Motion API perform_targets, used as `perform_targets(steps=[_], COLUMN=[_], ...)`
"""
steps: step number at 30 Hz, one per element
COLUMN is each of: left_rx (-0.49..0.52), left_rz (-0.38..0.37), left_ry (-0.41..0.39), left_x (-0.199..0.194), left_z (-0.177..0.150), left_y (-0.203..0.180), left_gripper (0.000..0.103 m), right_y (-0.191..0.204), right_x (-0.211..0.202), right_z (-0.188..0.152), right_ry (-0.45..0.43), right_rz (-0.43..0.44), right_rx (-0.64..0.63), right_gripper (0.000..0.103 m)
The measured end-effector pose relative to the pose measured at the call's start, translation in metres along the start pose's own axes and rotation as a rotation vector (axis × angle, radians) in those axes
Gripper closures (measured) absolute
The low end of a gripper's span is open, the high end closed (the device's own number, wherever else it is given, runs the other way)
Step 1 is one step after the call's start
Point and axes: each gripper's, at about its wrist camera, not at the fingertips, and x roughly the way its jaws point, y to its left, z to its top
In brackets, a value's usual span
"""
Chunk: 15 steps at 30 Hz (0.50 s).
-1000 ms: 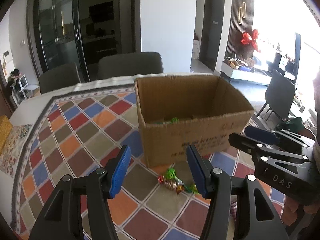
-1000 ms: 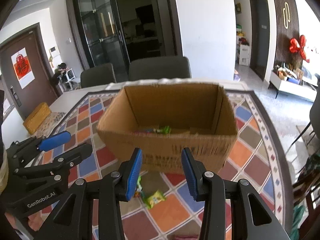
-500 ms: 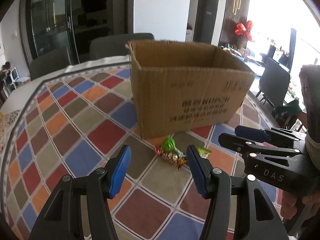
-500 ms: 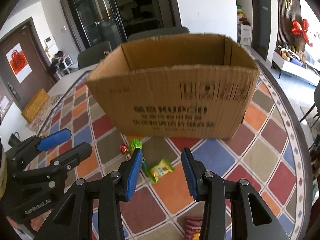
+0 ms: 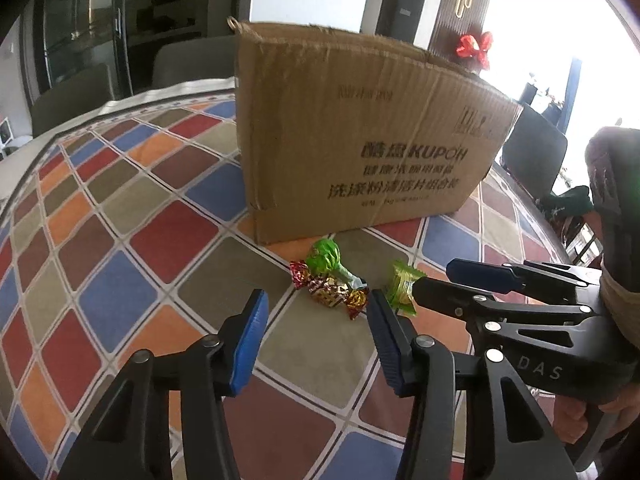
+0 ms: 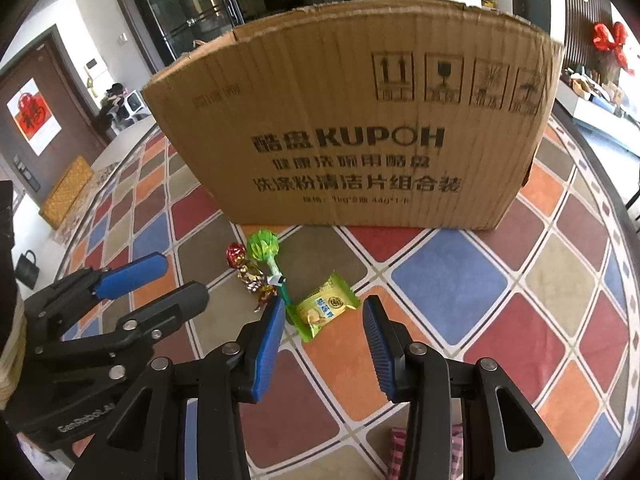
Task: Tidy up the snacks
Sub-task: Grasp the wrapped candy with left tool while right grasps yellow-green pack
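Note:
A brown cardboard box stands on the checkered tablecloth. In front of it lie a red-gold wrapped candy, a green wrapped lollipop and a yellow-green snack packet. My left gripper is open, low over the cloth, just short of the red-gold candy. My right gripper is open, with the snack packet between its fingertips. Each gripper also shows in the other's view, the right and the left.
The tablecloth has red, blue, orange and olive squares. A pink packet lies at the near edge under my right gripper. Grey chairs stand behind the table. A yellow woven box sits at the far left.
Both grippers have dropped from above the box down to the cloth in front of it, closing in on the candies and the snack packet. Both stayed open.

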Motion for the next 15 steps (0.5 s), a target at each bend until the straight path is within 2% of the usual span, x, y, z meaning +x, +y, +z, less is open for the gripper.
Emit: perform_targets(steps=[15], left_rx=[-0.031], left_rz=[-0.015], left_ry=[0.043], left_x=[0.038], left_z=[0.007], left_y=[0.006], left_gripper=[0.058], right_y=[-0.005], right_x=[0.025], right_z=[0.001], right_ry=[0.033], right_rz=[0.002], right_rx=[0.036], right_gripper=[0.061])
